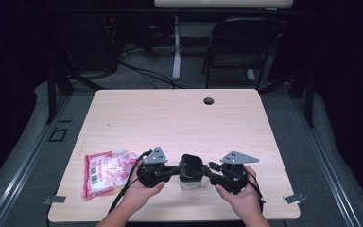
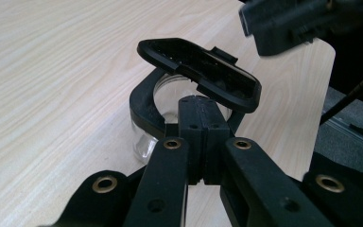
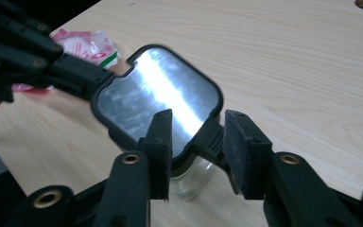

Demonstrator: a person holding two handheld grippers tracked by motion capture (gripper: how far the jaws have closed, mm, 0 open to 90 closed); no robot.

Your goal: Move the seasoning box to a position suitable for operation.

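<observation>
Two grippers meet over a small clear jar (image 1: 190, 181) that stands near the front edge of the surface (image 1: 179, 118), right between the person's hands, and the job in hand looks to be getting its hinged black lid (image 1: 190, 166) open. From the left gripper view the lid (image 2: 199, 72) is tipped up on its hinge, well clear of the jar's black collar (image 2: 142, 101), with the glass mouth showing underneath. The left gripper (image 1: 174, 171) has its fingers (image 2: 203, 124) pinched together tight on the near side of that collar, so it seems to be steadying the jar while the other hand works the lid. The right gripper (image 1: 211, 170) comes in from the opposite side; in its own view the fingers (image 3: 163, 137) stand moderately apart on either side of the lid's little tab (image 3: 210, 135), and I can't see either pad pressing on it, so I'd say it has no hold at this point. The shiny face of the lid (image 3: 158, 97) tilts toward that camera. A pink plastic packet (image 1: 106, 171) lies off to the left, well apart from the jar. My guess is the next move calls for the right fingers to push or lift the lid fully back, gently, so the jar does not tip in the left grip.
</observation>
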